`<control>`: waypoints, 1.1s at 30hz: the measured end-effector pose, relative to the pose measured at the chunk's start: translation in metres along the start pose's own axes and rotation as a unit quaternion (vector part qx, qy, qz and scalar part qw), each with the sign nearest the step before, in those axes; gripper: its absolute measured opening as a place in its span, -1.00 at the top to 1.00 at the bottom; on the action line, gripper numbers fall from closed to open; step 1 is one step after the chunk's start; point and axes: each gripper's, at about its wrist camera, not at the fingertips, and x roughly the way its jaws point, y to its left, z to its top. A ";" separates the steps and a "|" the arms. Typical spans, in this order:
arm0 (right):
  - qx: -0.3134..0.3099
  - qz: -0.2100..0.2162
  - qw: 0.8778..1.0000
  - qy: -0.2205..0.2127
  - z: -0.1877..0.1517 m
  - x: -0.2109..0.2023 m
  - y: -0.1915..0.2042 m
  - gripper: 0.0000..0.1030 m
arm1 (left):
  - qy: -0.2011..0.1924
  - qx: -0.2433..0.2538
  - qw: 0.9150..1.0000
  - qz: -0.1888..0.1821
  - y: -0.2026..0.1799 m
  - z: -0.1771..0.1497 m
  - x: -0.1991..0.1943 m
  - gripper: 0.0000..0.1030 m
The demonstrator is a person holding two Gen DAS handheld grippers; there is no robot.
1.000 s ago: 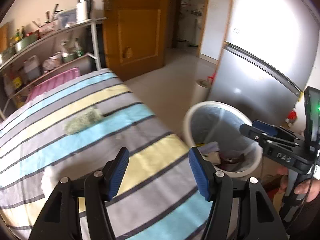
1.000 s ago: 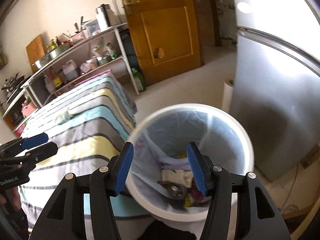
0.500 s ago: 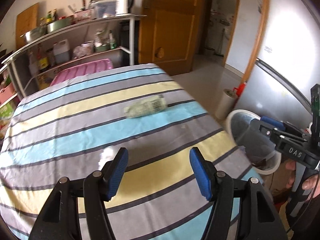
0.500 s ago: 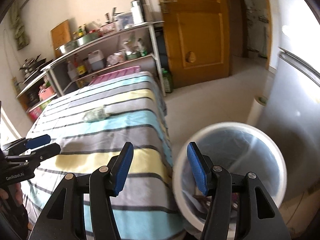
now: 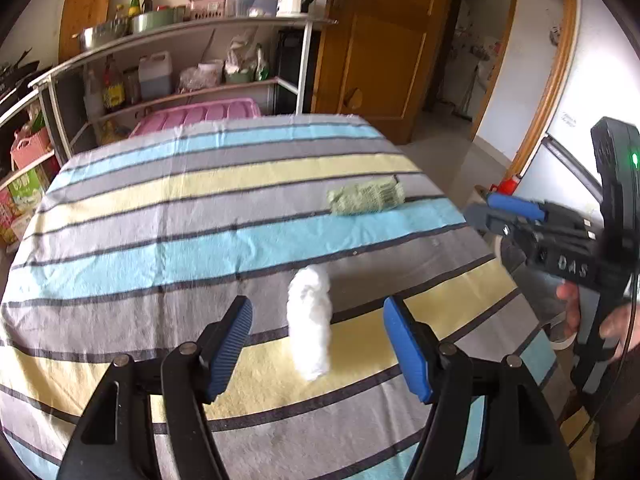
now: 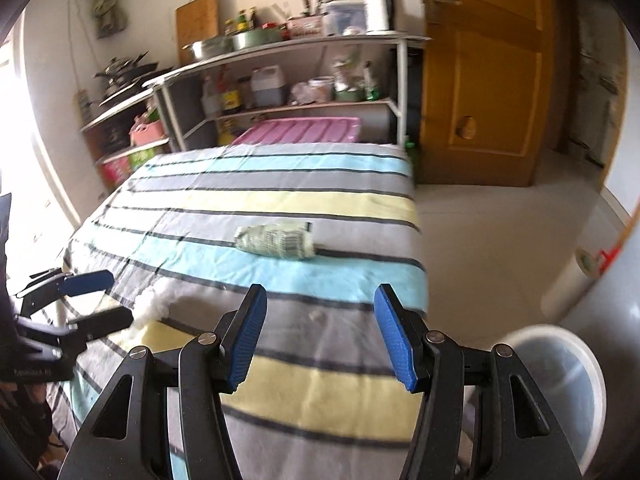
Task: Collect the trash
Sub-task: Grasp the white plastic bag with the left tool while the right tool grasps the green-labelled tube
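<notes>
A white crumpled wad of tissue (image 5: 310,320) lies on the striped tablecloth (image 5: 160,248), just ahead of and between the fingers of my open left gripper (image 5: 318,342). It also shows in the right wrist view (image 6: 150,306). A green crumpled packet (image 5: 366,198) lies farther right on the table, and ahead of my open, empty right gripper (image 6: 320,336) in the right wrist view (image 6: 276,240). The white trash bin (image 6: 560,384) stands on the floor at the table's right side.
Metal shelves (image 5: 180,60) with bottles, pots and a kettle stand behind the table, with a pink crate (image 5: 200,114) at its far edge. A wooden door (image 5: 380,48) is at the back right. A grey fridge (image 6: 616,280) stands beside the bin.
Both grippers have swung left from over the bin to over the table. The white wad now lies between my left gripper's fingers, and the green packet is ahead of the right gripper.
</notes>
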 end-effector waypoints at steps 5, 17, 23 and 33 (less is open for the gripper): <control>-0.011 0.020 1.000 0.019 0.018 0.032 0.005 -0.11 | 0.014 -0.004 1.000 -0.003 0.007 -0.003 0.011 -0.37; -0.023 0.049 0.997 0.049 0.042 0.089 0.007 -0.11 | 0.038 -0.020 0.999 0.000 0.018 -0.007 0.029 -0.37; -0.009 0.082 0.994 0.067 0.043 0.106 0.005 -0.11 | 0.037 -0.012 0.999 0.000 0.017 -0.006 0.033 -0.37; 0.002 0.093 0.993 0.067 0.038 0.106 0.011 0.03 | 0.031 -0.018 0.999 0.002 0.020 -0.006 0.033 -0.31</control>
